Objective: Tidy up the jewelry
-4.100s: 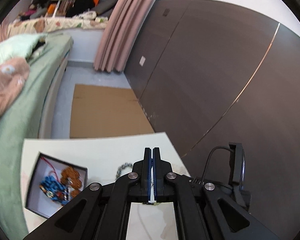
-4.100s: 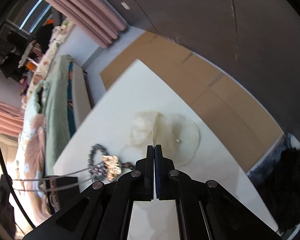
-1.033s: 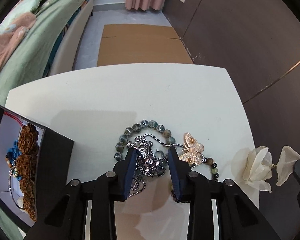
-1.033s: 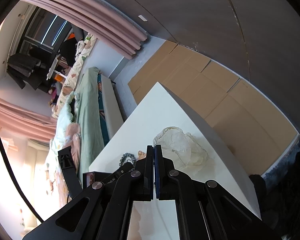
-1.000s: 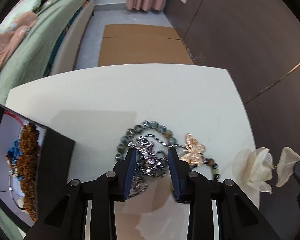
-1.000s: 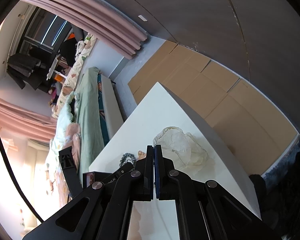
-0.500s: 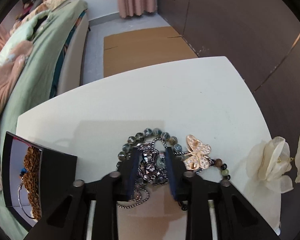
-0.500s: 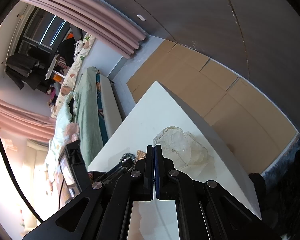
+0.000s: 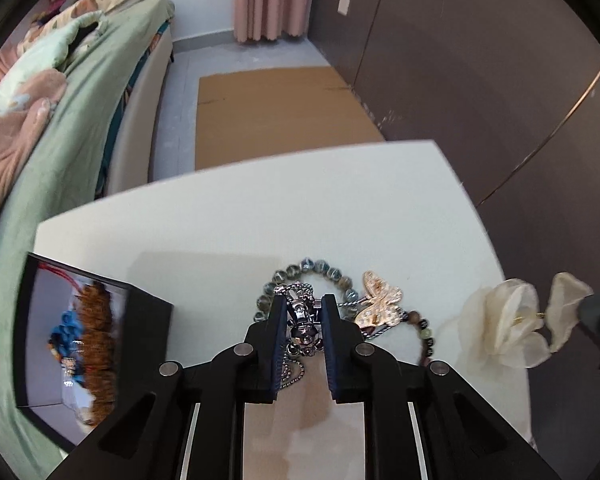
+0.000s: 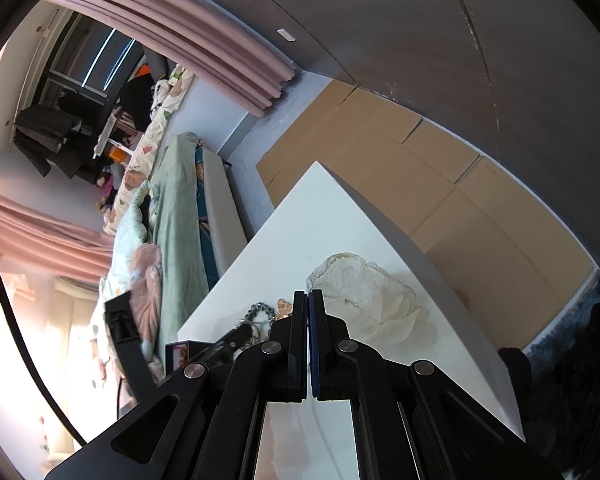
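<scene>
- Now the left gripper (image 9: 303,322) points steeply down at the white worktop (image 9: 260,216), and its jaws are closing with the silver metal pendant on its chain (image 9: 303,330) between them; the blue pads appear to touch the pendant's sides.
- Chain links from that pendant hang down between the 2 fingers toward the camera.
- Just behind the pendant lies a bracelet of round grey-green stone beads (image 9: 316,266), curving round it on the worktop.
- Touching the bracelet on the right is a gold butterfly-shaped brooch (image 9: 381,300), lying flat.
- Further right, near the worktop's edge, sits a cream fabric flower ornament (image 9: 508,320); in the right wrist view the same piece (image 10: 364,292) lies just beyond the fingertips.
- Left of the gripper stands an open black jewellery box with a pale lining (image 9: 146,320), holding brown bead strings and something blue; these are blurred.
- Meanwhile the right gripper (image 10: 308,300) hovers over the worktop with its jaws clenched together and nothing between them.
- Beyond the worktop, flat brown cardboard (image 9: 276,112) covers the floor beside a bed with green bedding (image 9: 76,120).
</scene>
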{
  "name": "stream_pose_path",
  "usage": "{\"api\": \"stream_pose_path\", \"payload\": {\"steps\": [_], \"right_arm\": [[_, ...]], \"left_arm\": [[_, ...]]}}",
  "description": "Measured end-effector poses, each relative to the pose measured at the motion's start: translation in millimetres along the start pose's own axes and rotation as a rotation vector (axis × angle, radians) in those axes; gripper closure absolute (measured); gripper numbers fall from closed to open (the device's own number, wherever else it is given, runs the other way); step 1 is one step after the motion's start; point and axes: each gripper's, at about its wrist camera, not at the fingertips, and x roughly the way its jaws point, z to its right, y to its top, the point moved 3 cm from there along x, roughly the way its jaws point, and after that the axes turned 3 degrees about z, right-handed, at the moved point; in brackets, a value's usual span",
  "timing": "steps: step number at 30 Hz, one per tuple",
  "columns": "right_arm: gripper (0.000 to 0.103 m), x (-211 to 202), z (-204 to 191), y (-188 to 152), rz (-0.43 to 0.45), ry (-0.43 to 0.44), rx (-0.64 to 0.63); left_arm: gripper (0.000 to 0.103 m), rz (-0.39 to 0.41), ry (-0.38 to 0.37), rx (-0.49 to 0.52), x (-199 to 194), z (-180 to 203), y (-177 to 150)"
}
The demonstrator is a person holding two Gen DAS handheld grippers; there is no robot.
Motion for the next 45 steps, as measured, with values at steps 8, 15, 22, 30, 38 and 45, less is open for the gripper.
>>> {"api": "stream_pose_path", "payload": {"steps": [8, 15, 22, 30, 38, 45], "right_arm": [[0.1, 0, -16, -3, 0.016, 0.078, -0.031], [0.1, 2, -38, -9, 0.024, 0.144, -0.061], [0.1, 8, -54, -15, 0.02, 0.188, -0.074], [0.1, 7, -74, -20, 0.038, 0.26, -0.106], [0.1, 0, -98, -27, 0.064, 0.34, -0.161], [0.1, 1, -115, -38, 0.058, 0.37, -0.2]], "left_arm": [[0.085, 0.123, -0.06, 0.01, -67, -2, 20], [0.086, 0.233, -0.089, 0.007, -127, -14, 35], [0.086, 0.341, -0.12, 0.021, -187, -15, 45], [0.086, 0.458, -0.13, 0.041, -246, -19, 55], [0.086, 0.546, -0.108, 0.037, -292, -38, 59], [0.086, 0.559, -0.085, 0.017, -299, -61, 57]]}}
